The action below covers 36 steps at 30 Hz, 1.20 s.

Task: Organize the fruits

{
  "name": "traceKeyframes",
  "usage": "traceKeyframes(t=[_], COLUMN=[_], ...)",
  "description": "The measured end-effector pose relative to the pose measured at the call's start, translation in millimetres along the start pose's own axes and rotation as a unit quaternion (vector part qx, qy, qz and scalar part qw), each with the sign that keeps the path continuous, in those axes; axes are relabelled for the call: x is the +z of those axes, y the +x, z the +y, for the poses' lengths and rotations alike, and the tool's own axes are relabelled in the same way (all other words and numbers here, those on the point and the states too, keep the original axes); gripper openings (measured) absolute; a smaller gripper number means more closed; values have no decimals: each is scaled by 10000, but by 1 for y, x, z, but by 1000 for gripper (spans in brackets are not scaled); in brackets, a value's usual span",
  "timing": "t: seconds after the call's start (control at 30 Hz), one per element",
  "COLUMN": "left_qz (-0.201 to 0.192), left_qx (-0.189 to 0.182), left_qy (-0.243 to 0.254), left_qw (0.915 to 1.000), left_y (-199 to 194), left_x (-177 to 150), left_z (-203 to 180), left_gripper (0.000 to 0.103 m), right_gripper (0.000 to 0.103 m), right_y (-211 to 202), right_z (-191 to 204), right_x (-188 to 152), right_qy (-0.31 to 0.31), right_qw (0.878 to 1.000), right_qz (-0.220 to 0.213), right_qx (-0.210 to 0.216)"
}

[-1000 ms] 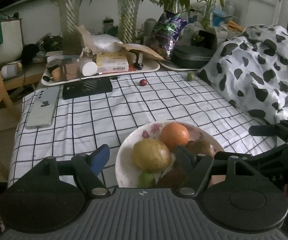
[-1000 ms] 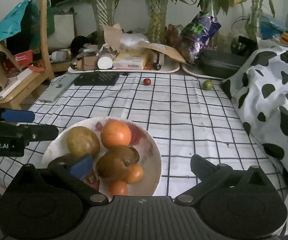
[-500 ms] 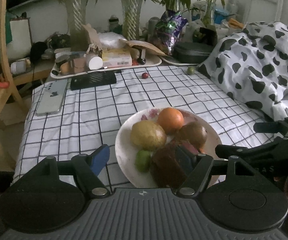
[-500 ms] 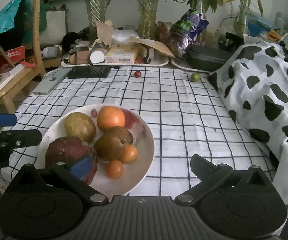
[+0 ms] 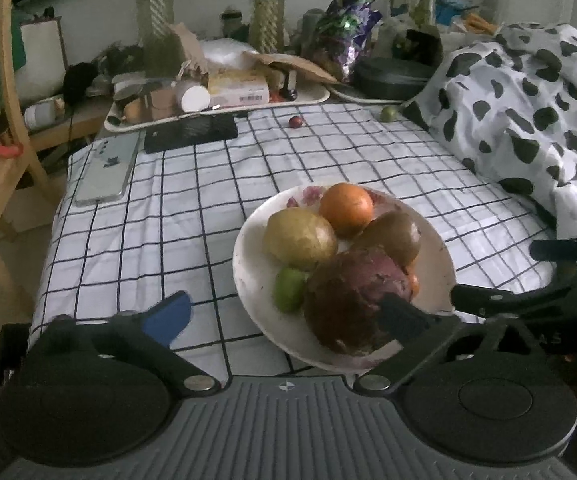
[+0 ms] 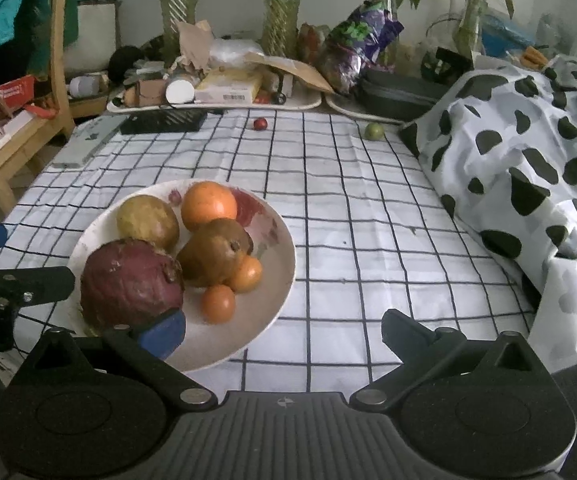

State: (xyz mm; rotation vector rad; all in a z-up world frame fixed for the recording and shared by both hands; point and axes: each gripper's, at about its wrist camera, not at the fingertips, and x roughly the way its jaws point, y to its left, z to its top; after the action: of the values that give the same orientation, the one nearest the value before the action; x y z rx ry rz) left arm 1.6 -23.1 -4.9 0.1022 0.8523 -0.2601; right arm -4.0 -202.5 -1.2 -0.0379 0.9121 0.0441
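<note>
Big purple-red fruit (image 6: 130, 282) sits on the plate (image 6: 276, 276) with six others; my left claw (image 5: 284, 312) has just sprung wide, released; right claw (image 6: 284, 330) gapes empty; two strays, red (image 6: 260, 123) and green (image 6: 374, 131), wait on the checked tabletop (image 6: 368, 240).

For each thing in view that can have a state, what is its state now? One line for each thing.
Left gripper: open; jaws have just been opening, nothing gripped.
Right gripper: open, empty.
Plate: on the checked cloth, loaded with fruit.
Purple fruit: lying on the plate.
Orange: on the plate.
Small red fruit: loose on the cloth.
Small green fruit: loose on the cloth.
</note>
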Motion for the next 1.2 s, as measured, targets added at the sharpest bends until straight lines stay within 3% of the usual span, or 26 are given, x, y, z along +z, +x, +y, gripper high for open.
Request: traceKeyframes(t=[0.37, 0.57, 0.9, 1.2], left_qz=[451, 700, 880, 1108], left_qx=[-46, -133, -343, -340], left_qy=[104, 188, 515, 919], left_qw=[9989, 9973, 9942, 9890], left_y=[9, 15, 17, 23], left_x=[0, 0, 3, -3], left_z=[-2, 2, 8, -4], left_gripper=[103, 103, 103, 103], right_gripper=[103, 103, 103, 103], right_y=[12, 19, 18, 20], right_z=[0, -1, -15, -3], right_x=[-3, -2, 0, -2], right_qy=[-61, -177, -223, -658], right_qw=[9987, 9965, 9939, 9919], right_qz=[505, 794, 999, 1053], right_qx=[-40, 192, 409, 284])
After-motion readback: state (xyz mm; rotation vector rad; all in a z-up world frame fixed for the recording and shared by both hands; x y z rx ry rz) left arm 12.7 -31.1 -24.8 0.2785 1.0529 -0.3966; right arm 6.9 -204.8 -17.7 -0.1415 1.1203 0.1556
